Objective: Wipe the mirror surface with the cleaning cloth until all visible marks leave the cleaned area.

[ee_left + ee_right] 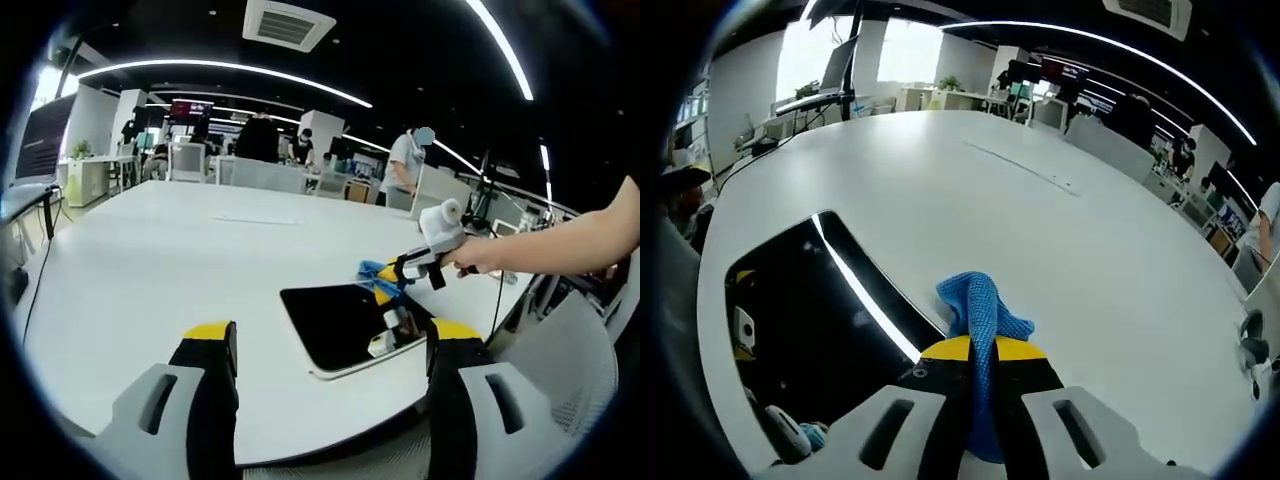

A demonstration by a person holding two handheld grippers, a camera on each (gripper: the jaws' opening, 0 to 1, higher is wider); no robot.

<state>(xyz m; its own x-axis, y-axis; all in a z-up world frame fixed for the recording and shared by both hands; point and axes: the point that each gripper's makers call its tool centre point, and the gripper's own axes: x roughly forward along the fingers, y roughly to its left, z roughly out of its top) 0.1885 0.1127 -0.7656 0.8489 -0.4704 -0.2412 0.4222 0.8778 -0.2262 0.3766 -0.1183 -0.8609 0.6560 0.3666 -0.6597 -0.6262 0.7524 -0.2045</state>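
The mirror, a dark glossy rectangle with a pale rim, lies flat on the white table near its front edge. In the left gripper view my left gripper stands open just short of it, its yellow-tipped jaws wide apart and holding nothing. My right gripper, held in a hand, comes in from the right, shut on the blue cleaning cloth at the mirror's far right corner. In the right gripper view the right gripper pinches the cloth, which bunches over the table just right of the mirror.
A white chair stands at the table's near right edge. Desks, chairs and several people are far behind the table. A monitor and cables sit at the left edge. The wide table top stretches beyond the mirror.
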